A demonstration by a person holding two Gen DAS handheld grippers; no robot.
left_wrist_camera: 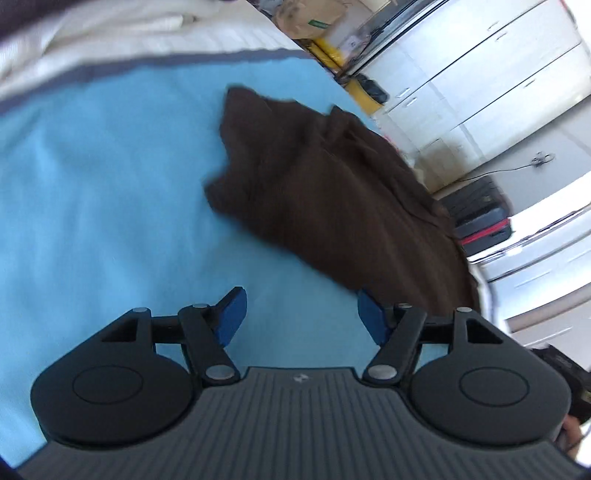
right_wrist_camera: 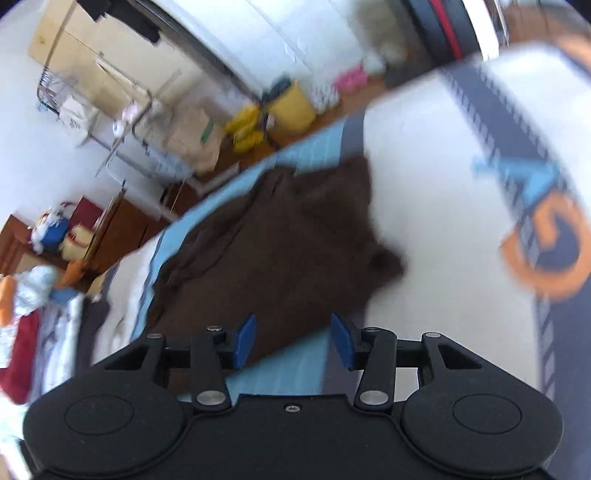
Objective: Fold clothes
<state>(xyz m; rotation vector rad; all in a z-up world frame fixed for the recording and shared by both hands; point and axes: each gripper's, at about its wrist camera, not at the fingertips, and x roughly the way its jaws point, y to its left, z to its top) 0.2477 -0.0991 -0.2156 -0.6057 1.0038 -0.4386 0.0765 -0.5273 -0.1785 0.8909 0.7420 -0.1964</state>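
A dark brown garment (left_wrist_camera: 325,192) lies crumpled on a light blue sheet (left_wrist_camera: 103,192) on the bed. My left gripper (left_wrist_camera: 301,312) is open and empty, hovering above the sheet just short of the garment's near edge. In the right wrist view the same brown garment (right_wrist_camera: 280,243) spreads across the blue sheet (right_wrist_camera: 295,369) and a white cover. My right gripper (right_wrist_camera: 293,338) is open and empty, above the garment's near edge. Both views are motion-blurred.
White bedding (left_wrist_camera: 110,33) lies beyond the sheet. White drawers (left_wrist_camera: 480,74) and a black suitcase (left_wrist_camera: 480,214) stand past the bed's edge. A white, navy and orange cloth (right_wrist_camera: 535,184) covers the bed at right. Yellow bags (right_wrist_camera: 280,110), boxes and a clothes pile (right_wrist_camera: 26,325) crowd the floor.
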